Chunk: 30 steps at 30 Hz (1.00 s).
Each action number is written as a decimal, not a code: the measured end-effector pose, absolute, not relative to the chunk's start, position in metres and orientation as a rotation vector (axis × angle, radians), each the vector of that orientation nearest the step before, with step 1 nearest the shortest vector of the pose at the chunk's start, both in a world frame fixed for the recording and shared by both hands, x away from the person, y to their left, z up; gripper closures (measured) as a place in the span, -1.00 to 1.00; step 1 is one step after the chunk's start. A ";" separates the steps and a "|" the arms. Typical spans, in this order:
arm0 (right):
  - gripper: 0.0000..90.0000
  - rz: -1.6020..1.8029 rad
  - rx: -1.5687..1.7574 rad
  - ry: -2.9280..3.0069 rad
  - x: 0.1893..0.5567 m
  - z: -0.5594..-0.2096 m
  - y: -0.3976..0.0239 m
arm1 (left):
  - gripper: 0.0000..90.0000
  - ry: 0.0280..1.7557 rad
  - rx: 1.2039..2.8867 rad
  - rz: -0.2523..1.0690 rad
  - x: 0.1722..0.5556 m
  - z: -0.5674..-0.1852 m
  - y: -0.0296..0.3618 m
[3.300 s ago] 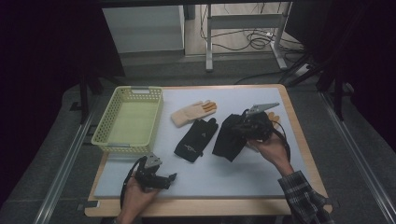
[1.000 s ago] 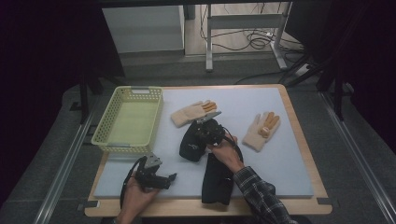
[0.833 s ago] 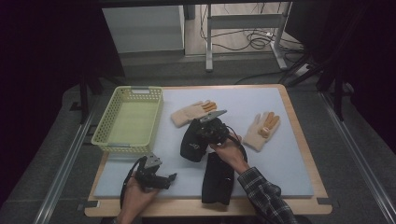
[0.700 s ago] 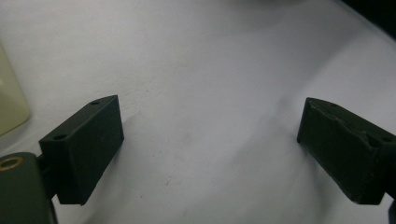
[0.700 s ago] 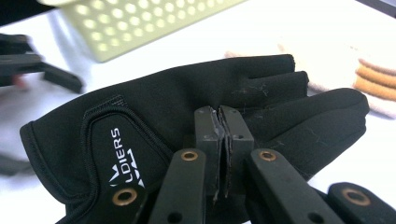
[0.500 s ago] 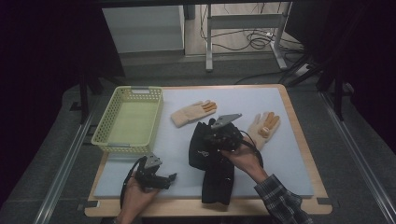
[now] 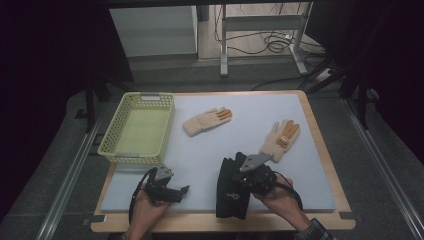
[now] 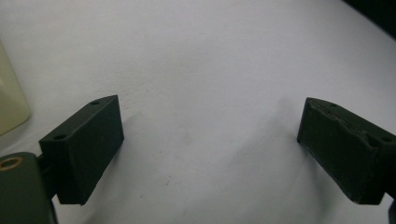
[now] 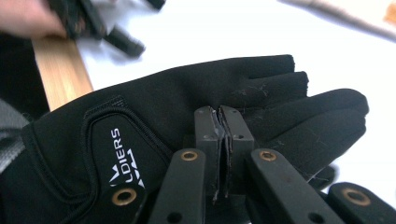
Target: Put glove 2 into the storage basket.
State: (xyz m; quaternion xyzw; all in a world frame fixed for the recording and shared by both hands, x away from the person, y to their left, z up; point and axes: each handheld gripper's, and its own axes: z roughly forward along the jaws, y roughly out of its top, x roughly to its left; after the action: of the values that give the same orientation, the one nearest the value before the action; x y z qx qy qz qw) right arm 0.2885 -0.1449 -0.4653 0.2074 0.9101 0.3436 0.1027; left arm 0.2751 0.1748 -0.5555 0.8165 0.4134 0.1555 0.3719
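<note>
A: What's the biggest thing on the table (image 7: 320,150)?

B: The yellow basket (image 7: 137,129), at about ten o'clock on the mat. Next in size are the black gloves (image 7: 232,192), stacked at roughly five o'clock by the near edge.

A: And the tan ones?

B: One tan glove (image 7: 206,121) lies near twelve o'clock, the other tan glove (image 7: 280,140) toward two o'clock, well apart from each other.

A: The grippers?

B: The right gripper (image 7: 256,176) sits over the black gloves, its jaws pressed together; in the right gripper view it looks pinched on glove fabric (image 9: 224,93), though I cannot tell for certain. The left gripper (image 7: 167,189), at seven o'clock, stands wide with bare mat between its jaws.
</note>
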 end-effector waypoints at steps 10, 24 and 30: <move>0.25 1.046 0.723 2.668 0.292 -0.494 -0.150 | -0.84 1.057 2.098 0.400 0.275 -0.555 0.175; 0.84 1.153 0.887 2.681 0.282 -0.512 -0.220 | -0.83 1.057 2.098 0.399 0.275 -0.555 0.175; 0.87 1.201 0.829 2.755 0.268 -0.529 -0.209 | -0.83 1.055 2.099 0.396 0.275 -0.555 0.176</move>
State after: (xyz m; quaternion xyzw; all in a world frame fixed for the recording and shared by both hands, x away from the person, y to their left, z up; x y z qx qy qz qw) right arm 0.2684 -0.2086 -0.5287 0.2659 0.8836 0.3852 0.0118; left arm 0.2754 0.1758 -0.5548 0.8184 0.4112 0.1543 0.3707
